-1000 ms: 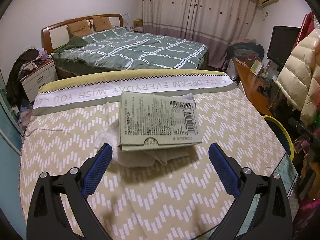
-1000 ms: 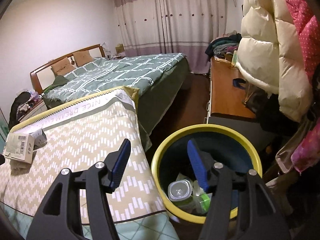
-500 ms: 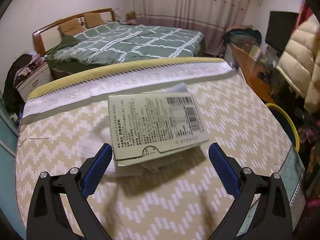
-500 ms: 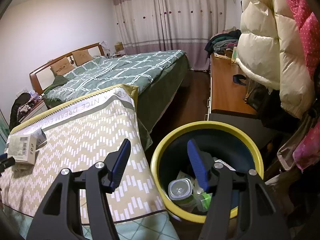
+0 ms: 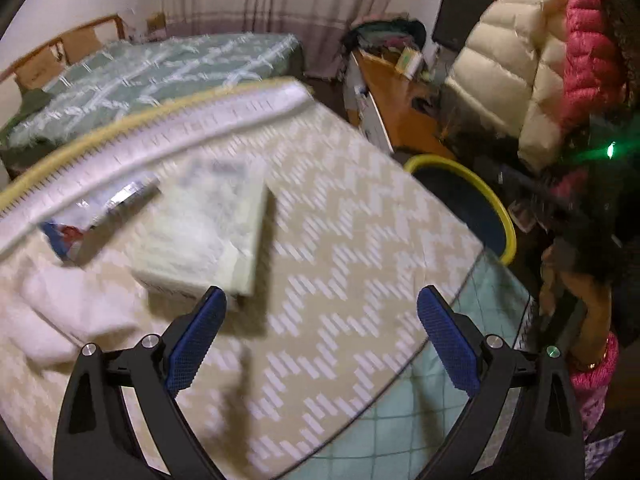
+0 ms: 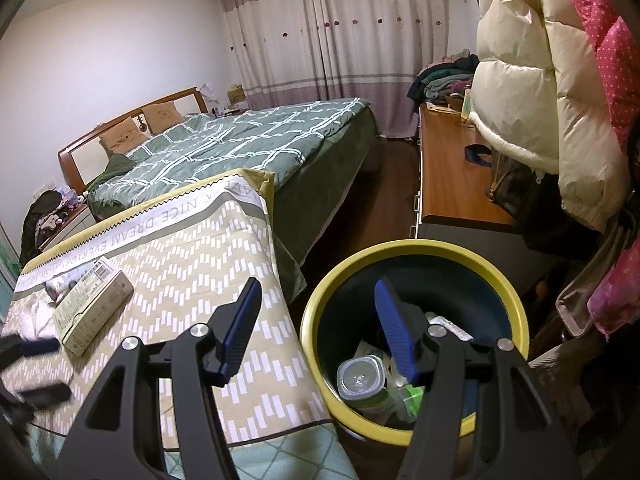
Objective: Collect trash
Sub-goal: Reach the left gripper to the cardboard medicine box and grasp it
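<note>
A flat pale-green carton point(image 5: 208, 236) lies on the zigzag-patterned cover point(image 5: 340, 240), blurred in the left wrist view. Beside it are a crumpled white tissue point(image 5: 60, 312) and a shiny wrapper point(image 5: 92, 216). My left gripper point(image 5: 322, 292) is open and empty, just right of the carton's near corner. The right wrist view shows the carton point(image 6: 92, 312) and my left gripper point(image 6: 52, 370) at the far left. My right gripper point(image 6: 318, 286) hangs open and empty over the near rim of the yellow-rimmed bin point(image 6: 420, 246), which holds a clear bottle point(image 6: 362, 380) and other rubbish.
The bin point(image 5: 496, 208) stands on the floor off the cover's right edge. Behind it are a wooden desk point(image 6: 448, 176) and hanging puffy coats point(image 6: 532, 92). A bed with a green quilt point(image 6: 240, 144) lies beyond. A person's hand point(image 5: 592, 320) shows at the right.
My left gripper swung to the right and rolled, so the carton went from between its fingers to their left, and the wrapper came into view. The right gripper stayed still.
</note>
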`<state>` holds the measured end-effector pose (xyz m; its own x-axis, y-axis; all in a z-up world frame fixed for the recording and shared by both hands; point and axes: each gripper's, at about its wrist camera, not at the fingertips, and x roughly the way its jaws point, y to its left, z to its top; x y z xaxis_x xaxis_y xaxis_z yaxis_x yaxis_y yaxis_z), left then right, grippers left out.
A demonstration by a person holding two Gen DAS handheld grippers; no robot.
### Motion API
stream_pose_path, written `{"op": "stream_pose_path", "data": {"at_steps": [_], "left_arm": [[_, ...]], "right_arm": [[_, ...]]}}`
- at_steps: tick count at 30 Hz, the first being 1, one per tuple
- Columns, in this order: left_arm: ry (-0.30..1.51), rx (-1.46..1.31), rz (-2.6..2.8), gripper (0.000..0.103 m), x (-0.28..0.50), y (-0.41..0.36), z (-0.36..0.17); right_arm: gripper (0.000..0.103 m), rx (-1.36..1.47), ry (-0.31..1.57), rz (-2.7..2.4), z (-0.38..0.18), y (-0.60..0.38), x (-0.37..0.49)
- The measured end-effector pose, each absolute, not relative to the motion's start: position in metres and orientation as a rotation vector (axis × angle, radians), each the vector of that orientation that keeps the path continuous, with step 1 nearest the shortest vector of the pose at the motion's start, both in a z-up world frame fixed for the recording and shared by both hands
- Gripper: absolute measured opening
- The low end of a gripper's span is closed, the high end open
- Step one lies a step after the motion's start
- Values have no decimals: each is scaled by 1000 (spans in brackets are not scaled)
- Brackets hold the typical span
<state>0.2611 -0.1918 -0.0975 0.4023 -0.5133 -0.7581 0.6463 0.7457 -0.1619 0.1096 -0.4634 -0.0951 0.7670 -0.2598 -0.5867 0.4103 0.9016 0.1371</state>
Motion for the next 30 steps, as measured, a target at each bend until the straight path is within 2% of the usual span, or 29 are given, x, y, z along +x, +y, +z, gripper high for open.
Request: {"op": "stream_pose_path", "data": {"at_steps": [5, 14, 25, 30], "left_arm": [[880, 186, -645, 96, 295, -181, -80], [957, 278, -638, 98, 348, -204, -101], [952, 385, -656, 98, 325, -247, -108], [1038, 338, -563, 98, 338, -258, -118]], "right_arm": [[56, 269, 596, -359, -95, -461, 111], [56, 271, 604, -355, -96, -463, 113], [56, 278, 608, -346, -97, -460, 115], [57, 289, 602, -348, -97, -461, 114]]}}
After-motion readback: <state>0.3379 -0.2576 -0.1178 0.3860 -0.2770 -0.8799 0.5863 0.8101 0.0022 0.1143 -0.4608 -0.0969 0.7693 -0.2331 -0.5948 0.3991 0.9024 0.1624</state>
